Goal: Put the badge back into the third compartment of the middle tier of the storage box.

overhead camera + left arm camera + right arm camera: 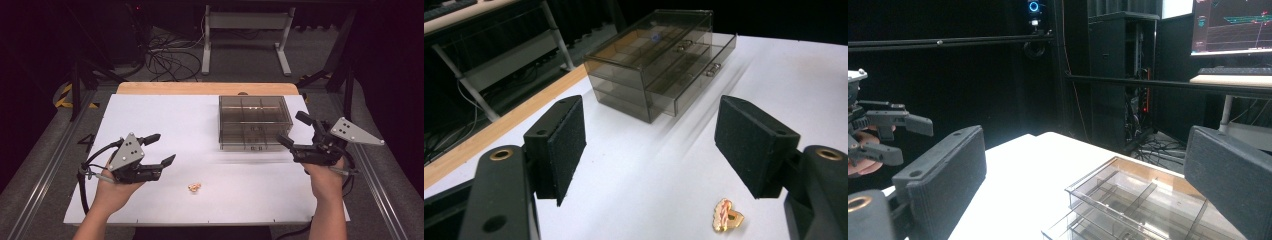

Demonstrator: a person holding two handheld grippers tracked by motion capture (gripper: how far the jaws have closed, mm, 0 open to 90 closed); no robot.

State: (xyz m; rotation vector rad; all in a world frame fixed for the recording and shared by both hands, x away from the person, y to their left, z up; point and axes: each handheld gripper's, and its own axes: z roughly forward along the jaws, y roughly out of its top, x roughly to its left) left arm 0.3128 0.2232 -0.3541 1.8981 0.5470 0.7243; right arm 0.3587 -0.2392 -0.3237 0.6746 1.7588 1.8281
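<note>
Your left gripper [156,148] is released above the counter [200,120], so lower it squarely over the small gold charm [194,187] at about its 5 o'clock, while your right gripper [294,129], also released, waits beside the clear drawer box [254,122]

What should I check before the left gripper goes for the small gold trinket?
1. Left gripper open and empty: ok.
2. Gold trinket lying free on the table, nothing on it: ok.
3. Trinket lined up between the jaws: not ok, in the left gripper view it sits low, near one jaw.
4. Right gripper open, off by the drawer box: ok.
5. Drawers shut: cannot tell.
</note>
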